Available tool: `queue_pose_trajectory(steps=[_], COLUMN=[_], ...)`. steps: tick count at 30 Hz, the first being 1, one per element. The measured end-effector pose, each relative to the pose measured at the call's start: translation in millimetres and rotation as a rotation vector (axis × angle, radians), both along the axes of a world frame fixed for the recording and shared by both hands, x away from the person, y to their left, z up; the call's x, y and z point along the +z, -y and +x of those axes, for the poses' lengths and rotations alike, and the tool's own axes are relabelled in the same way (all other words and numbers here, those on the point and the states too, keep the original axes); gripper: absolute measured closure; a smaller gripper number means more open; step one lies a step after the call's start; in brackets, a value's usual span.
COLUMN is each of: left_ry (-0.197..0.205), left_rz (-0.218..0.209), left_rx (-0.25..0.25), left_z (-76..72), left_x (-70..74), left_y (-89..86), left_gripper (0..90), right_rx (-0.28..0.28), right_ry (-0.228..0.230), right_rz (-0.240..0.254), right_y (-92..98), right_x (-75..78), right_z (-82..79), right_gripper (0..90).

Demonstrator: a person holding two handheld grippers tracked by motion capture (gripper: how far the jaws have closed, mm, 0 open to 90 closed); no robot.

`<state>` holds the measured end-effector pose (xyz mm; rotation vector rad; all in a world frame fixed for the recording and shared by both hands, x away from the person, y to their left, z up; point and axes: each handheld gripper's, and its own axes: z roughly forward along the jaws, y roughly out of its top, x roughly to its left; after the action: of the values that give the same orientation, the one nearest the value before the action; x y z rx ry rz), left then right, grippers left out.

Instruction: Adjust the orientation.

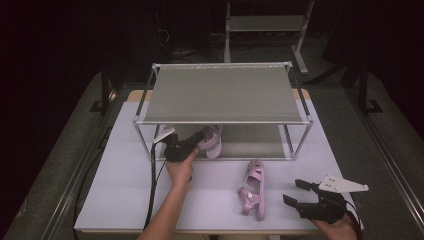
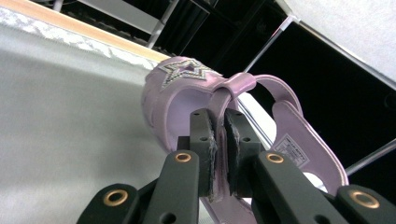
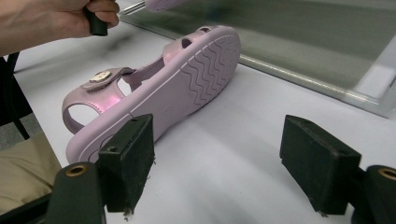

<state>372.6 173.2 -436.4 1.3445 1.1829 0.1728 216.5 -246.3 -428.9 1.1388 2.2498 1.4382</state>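
The white bench (image 1: 125, 190) carries a grey two-tier metal-framed shoe rack (image 1: 222, 95), its open front facing the person so footwear can slide straight onto the lower shelf (image 1: 255, 142). The left gripper (image 1: 197, 140) has its jaws pinched tight on the strap of a lilac plastic sandal with a glittery star (image 2: 187, 72), holding it by that thin loop at the front left of the lower shelf, probably because the strap is the easiest part to clamp. The matching second lilac sandal (image 1: 252, 187) lies on its side on the bench just in front of the rack. The right gripper (image 1: 295, 192) rests near it with jaws spread wide, seemingly ready to take it next
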Motion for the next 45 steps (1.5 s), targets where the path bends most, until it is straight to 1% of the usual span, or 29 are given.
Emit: queue_pose_trajectory(steps=[2, 3, 4, 5, 6, 9, 12, 16, 17, 18, 23, 26, 29, 35, 41, 45], left_ry=[-0.001, -0.003, -0.002, 0.004, 0.0, 0.0, -0.001, -0.007, -0.004, -0.005, -0.004, -0.001, -0.007, -0.012, -0.016, -0.018], left_rz=[0.01, 0.032, 0.025, 0.039, 0.046, 0.052, 0.072, 0.075, 0.083, 0.101, 0.105, 0.118, 0.131, 0.14, 0.163, 0.167], left_rx=[0.002, -0.009, 0.003, 0.0, -0.003, -0.001, 0.002, 0.01, 0.01, 0.012, 0.019, 0.019, 0.02, 0.025, 0.009, 0.009], left_z=[3.2, 5.6, 7.0, 8.5, 10.0, 12.9, 14.8, 15.9, 16.4, 17.0, 18.8, 20.1, 21.2, 23.3, 23.9, 23.9], left_x=[-0.3, -0.2, 0.3, 0.5, 0.4, -1.3, -3.2, -6.1, -6.7, -7.5, -8.6, -9.7, -11.0, -14.3, -13.2, -13.4], left_y=[-0.2, -0.7, 1.1, 1.5, 1.2, -0.7, -1.2, 0.0, 0.2, -0.2, -0.9, -1.8, -1.7, -0.4, -0.2, -0.3], left_gripper=[82.9, 82.9, 82.9, 82.9, 82.8, 82.9, 82.8, 82.7, 82.7, 82.8, 82.7, 82.7, 82.7, 82.5, 82.2, 81.9], right_rx=[-0.001, 0.0, 0.001, 0.001, 0.0, -0.002, 0.0, -0.001, 0.0, 0.0, 0.001, 0.001, 0.002, 0.003, 0.004, 0.006], right_ry=[0.0, 0.002, 0.002, 0.002, 0.001, -0.002, 0.001, 0.001, 0.002, 0.003, 0.002, 0.002, 0.0, -0.004, -0.004, -0.002], right_rz=[0.001, 0.001, 0.002, 0.001, 0.002, 0.005, 0.004, 0.005, 0.005, 0.004, 0.004, 0.005, 0.005, 0.006, 0.005, 0.005], right_y=[0.3, 0.3, 0.2, 0.2, 0.3, 0.8, 1.0, 1.0, 0.9, 0.7, 0.6, 0.8, 1.1, 1.0, 1.1, 1.2], right_x=[0.1, 0.1, 0.1, 0.1, -0.1, 0.1, 0.0, 0.2, 0.4, 0.4, 0.2, 0.1, -0.2, -0.4, -0.2, 0.0], right_z=[0.0, -0.1, -0.2, -0.2, -0.1, 0.3, 0.0, 0.0, -0.1, -0.2, -0.7, -0.8, -0.9, -1.2, -1.9, -2.3], right_gripper=[25.6, 25.6, 25.7, 25.7, 25.6, 25.6, 25.6, 25.7, 25.6, 25.6, 25.7, 25.6, 25.7, 25.6, 25.6, 25.7])
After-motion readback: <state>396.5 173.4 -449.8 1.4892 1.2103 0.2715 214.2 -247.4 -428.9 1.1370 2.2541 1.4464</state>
